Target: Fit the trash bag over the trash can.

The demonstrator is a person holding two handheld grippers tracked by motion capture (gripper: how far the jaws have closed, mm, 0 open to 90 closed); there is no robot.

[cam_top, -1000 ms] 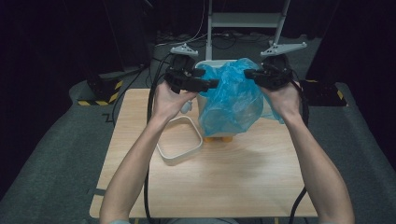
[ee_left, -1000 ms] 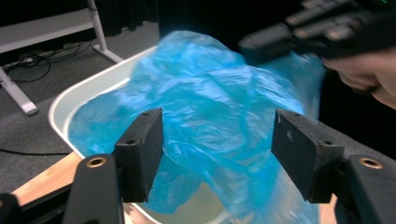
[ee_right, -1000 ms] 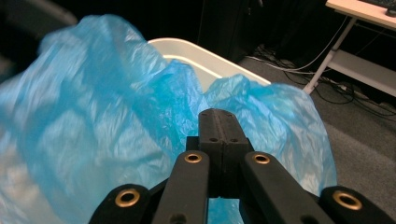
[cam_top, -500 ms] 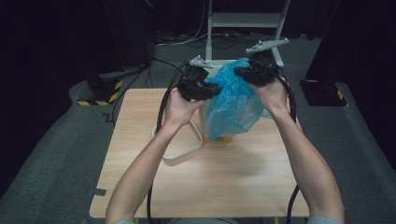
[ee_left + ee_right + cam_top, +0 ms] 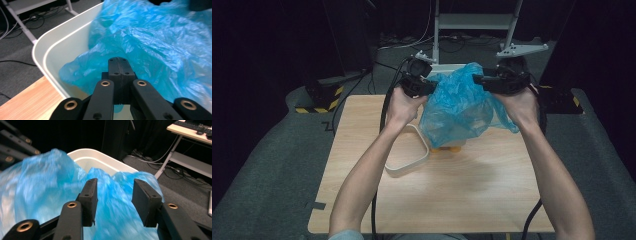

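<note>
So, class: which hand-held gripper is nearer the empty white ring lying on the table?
Left. The left hand-held gripper hangs just above and behind the ring; the right hand-held gripper is farther off, beyond the blue bag.

black claws (image 5: 118, 72) with brass-ringed screw holes, trailing black cables, bare forearms.

The table (image 5: 362, 210) holds 1 blue plastic bag (image 5: 459, 107), 1 white bin (image 5: 62, 50) and 1 loose white rim piece (image 5: 409, 160) (lying flat). 2 grippers are up at the bag: 1 left gripper (image 5: 424, 85) and 1 right gripper (image 5: 479, 80).
</note>
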